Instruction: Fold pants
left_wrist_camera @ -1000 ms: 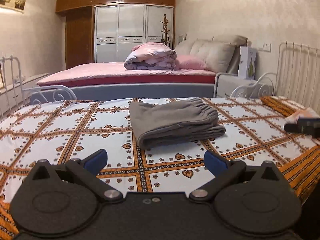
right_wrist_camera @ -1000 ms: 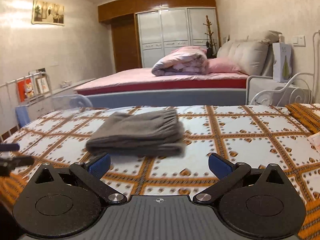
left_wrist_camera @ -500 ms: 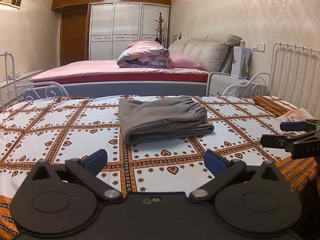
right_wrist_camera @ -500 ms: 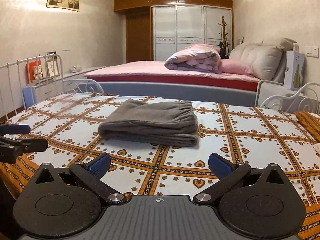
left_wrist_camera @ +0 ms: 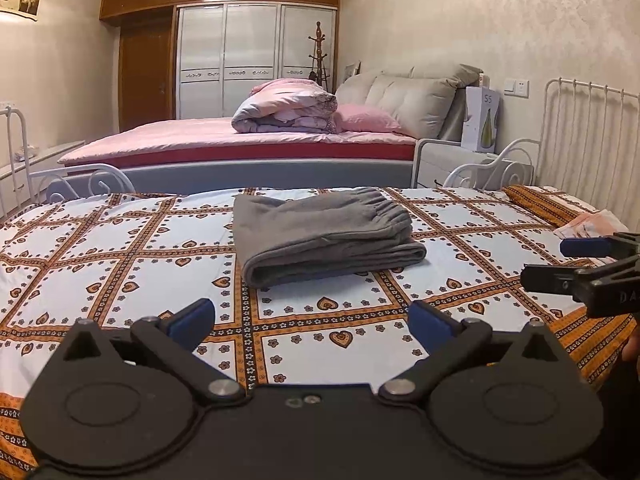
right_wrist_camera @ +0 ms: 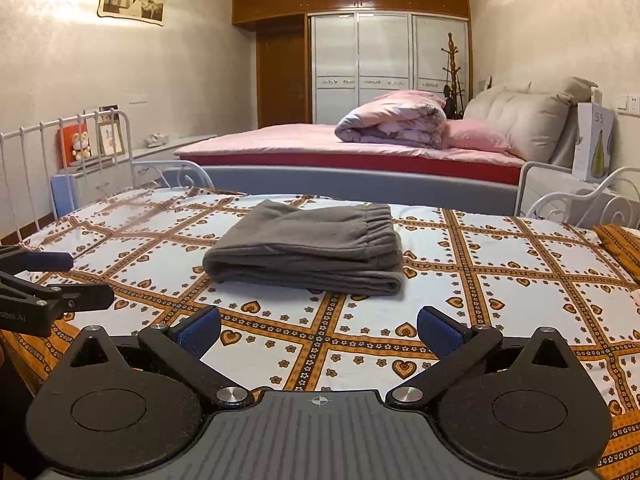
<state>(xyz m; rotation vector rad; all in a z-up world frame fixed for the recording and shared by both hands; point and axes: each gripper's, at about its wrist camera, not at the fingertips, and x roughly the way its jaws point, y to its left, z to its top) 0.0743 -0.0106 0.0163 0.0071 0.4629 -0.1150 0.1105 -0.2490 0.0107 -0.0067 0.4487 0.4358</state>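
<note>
The bed (left_wrist_camera: pixel 120 248) carries the grey pants (left_wrist_camera: pixel 324 236), folded into a bundle lying crosswise, waistband to the right. Both the left gripper (left_wrist_camera: pixel 310 318) and right gripper (right_wrist_camera: pixel 318 326) hover short of it, fingers spread and empty, about equally near.

The pants (left_wrist_camera: pixel 326 234) look like soft, matt grey fleece with a gathered elastic waistband. The bed cover (left_wrist_camera: pixel 120 264) is smooth printed cotton-type cloth, no shine. Both the left claw (left_wrist_camera: pixel 312 320) and right claw (right_wrist_camera: pixel 320 324) are matt black plastic with shiny metal pivot pins and ribbed blue pads (right_wrist_camera: pixel 438 330). The wardrobe (right_wrist_camera: pixel 390 68) looks glossy.
</note>
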